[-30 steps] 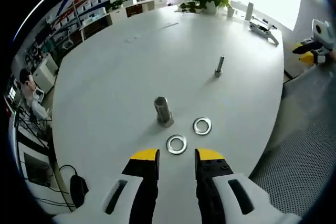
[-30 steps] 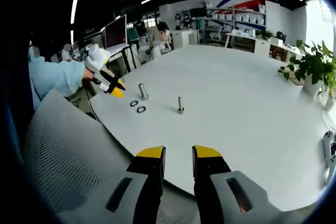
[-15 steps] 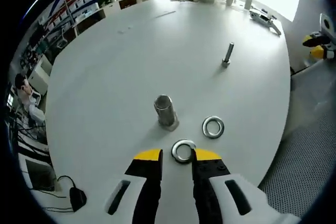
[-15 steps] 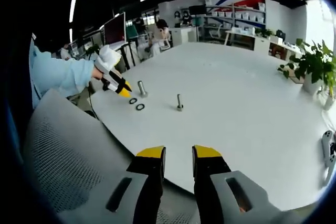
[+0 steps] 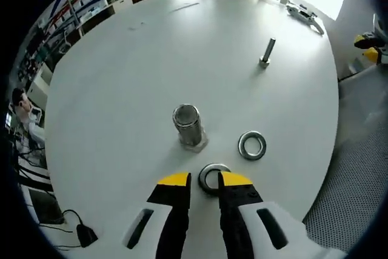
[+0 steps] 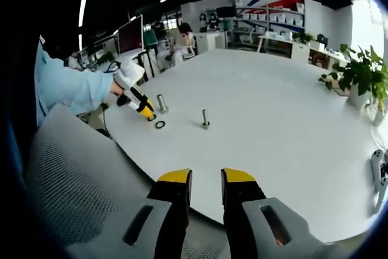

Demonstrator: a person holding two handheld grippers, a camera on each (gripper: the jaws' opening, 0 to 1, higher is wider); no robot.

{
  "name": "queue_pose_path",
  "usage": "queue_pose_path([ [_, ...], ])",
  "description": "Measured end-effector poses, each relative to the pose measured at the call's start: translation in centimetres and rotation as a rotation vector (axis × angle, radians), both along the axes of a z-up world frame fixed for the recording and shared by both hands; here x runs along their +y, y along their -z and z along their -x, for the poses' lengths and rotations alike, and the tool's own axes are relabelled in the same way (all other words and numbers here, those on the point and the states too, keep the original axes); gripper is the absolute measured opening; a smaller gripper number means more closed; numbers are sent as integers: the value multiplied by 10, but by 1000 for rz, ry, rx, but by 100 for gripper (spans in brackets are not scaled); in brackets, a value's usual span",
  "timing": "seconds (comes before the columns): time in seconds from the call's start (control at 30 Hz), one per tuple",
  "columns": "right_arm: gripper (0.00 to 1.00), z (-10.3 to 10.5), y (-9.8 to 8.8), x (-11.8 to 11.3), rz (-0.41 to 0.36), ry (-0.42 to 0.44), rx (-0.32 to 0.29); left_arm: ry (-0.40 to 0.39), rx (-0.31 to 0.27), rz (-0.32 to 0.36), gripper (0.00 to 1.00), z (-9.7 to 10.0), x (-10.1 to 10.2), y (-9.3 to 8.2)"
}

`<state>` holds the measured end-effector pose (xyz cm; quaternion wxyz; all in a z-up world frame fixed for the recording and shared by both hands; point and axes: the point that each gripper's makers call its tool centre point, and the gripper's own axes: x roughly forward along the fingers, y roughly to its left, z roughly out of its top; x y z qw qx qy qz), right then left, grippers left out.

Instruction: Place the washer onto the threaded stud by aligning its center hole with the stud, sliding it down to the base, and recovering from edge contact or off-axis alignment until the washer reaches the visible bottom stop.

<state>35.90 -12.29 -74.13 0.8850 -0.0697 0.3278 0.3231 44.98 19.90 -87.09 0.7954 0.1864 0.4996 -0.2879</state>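
In the left gripper view a steel washer (image 5: 211, 176) lies flat on the white table (image 5: 121, 77), partly between the yellow tips of my left gripper (image 5: 205, 180). The jaws are open with a narrow gap. A second washer (image 5: 252, 145) lies to the right. Just beyond stands a thick upright stud (image 5: 187, 124) on a hex base, and a thin bolt (image 5: 266, 51) stands farther off. In the right gripper view my right gripper (image 6: 205, 179) hangs open and empty over the near table edge, far from the stud (image 6: 161, 102), the bolt (image 6: 205, 119), a washer (image 6: 160, 125) and the left gripper (image 6: 143, 107).
A grey mesh chair back (image 6: 79, 180) sits beside the right gripper. A potted plant (image 6: 359, 72) and a white hand tool (image 5: 303, 13) are at the table's far side. A sleeve and gloved hand (image 6: 124, 77) hold the left gripper. Shelves and desks stand behind.
My left gripper has moved forward and down over the nearer washer, which now sits between its tips, and the jaw gap has narrowed a little. The right gripper has stayed still.
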Motion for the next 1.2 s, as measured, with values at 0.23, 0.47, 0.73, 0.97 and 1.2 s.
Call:
queue_pose_path([
  [0.23,22,0,1,-1,7,-1,1,18,-5,-8,14,1,0,2],
  [0.47,22,0,1,-1,4,2,3,72,-22,-30,3,5,0,1],
  [0.73,22,0,0,-2,6,6,-3,-54,25,18,2,8,0,-1],
  [0.97,22,-2,-2,-3,-3,16,-10,-121,26,72,2,13,2,-19],
  [1.2,22,-2,-2,-2,-4,12,-11,-179,4,122,2,8,0,-40],
])
